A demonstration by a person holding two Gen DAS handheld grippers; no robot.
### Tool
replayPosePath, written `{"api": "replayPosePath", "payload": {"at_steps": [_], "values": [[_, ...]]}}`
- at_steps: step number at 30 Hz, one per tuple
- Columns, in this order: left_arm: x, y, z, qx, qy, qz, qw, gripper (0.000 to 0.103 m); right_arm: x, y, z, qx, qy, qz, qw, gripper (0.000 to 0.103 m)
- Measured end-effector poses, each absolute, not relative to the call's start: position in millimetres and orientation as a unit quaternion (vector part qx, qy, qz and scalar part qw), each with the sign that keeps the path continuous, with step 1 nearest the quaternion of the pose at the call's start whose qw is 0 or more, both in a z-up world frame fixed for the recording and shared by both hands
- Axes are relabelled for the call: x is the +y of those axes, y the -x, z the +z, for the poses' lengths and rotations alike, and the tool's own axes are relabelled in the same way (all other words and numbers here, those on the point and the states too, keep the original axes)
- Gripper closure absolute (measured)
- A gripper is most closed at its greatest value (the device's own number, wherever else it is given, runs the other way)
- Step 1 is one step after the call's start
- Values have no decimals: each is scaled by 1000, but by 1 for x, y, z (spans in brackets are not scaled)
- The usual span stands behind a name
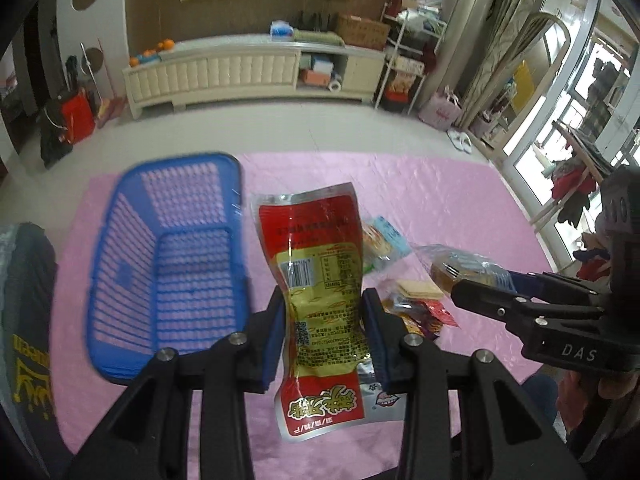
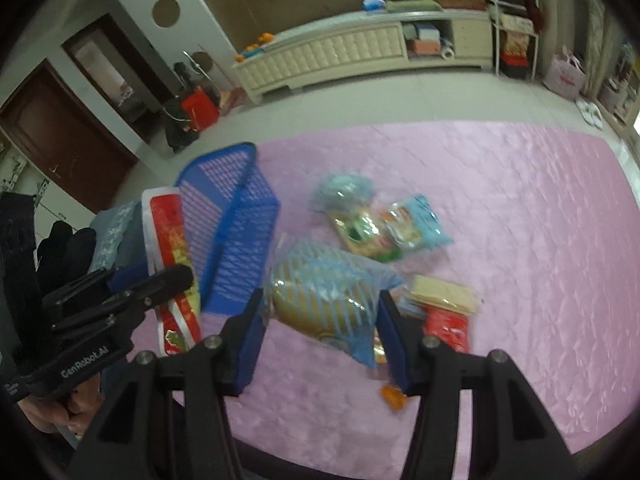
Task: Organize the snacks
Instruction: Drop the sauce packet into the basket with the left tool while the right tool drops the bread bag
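Observation:
My left gripper (image 1: 324,328) is shut on a red and yellow snack pouch (image 1: 320,280), lifted above the pink cloth; the same pouch (image 2: 172,248) shows at the left of the right wrist view. An empty blue plastic basket (image 1: 120,248) lies just left of it, also seen as the basket (image 2: 236,240). My right gripper (image 2: 320,320) is shut on a clear blue-striped bread bag (image 2: 324,292), raised off the cloth; the bag (image 1: 460,268) and right gripper (image 1: 476,286) appear at the right of the left wrist view.
Several small snack packets (image 2: 380,228) and a wafer pack (image 2: 444,292) lie on the pink cloth (image 2: 520,220). A red packet (image 2: 448,324) sits beside them. Beyond the cloth are tiled floor and a long cream cabinet (image 1: 248,72).

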State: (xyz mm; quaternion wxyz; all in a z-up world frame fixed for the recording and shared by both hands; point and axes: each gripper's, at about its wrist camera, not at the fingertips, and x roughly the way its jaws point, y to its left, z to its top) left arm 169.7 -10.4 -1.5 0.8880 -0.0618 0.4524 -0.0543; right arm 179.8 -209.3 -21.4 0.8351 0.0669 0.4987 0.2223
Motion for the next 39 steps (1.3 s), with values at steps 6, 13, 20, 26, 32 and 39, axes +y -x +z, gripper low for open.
{"api": "replayPosePath", "payload": {"at_steps": [6, 13, 20, 26, 32, 39], "values": [[38, -166, 16, 435, 63, -31, 897, 68, -165, -188, -2, 480, -49, 253, 838, 45], [78, -176, 18, 437, 55, -3, 898, 68, -111, -214, -7, 480, -32, 285, 829, 45], [114, -204, 0, 453, 61, 13, 889, 68, -55, -247, -26, 489, -2, 316, 813, 45], [131, -227, -23, 470, 59, 16, 880, 68, -18, -273, -40, 493, 32, 329, 805, 45], [139, -235, -34, 481, 62, 15, 874, 68, 5, -287, -63, 501, 66, 326, 799, 45], [147, -237, -42, 489, 73, 25, 869, 68, 14, -288, -63, 450, 98, 308, 833, 26]]}}
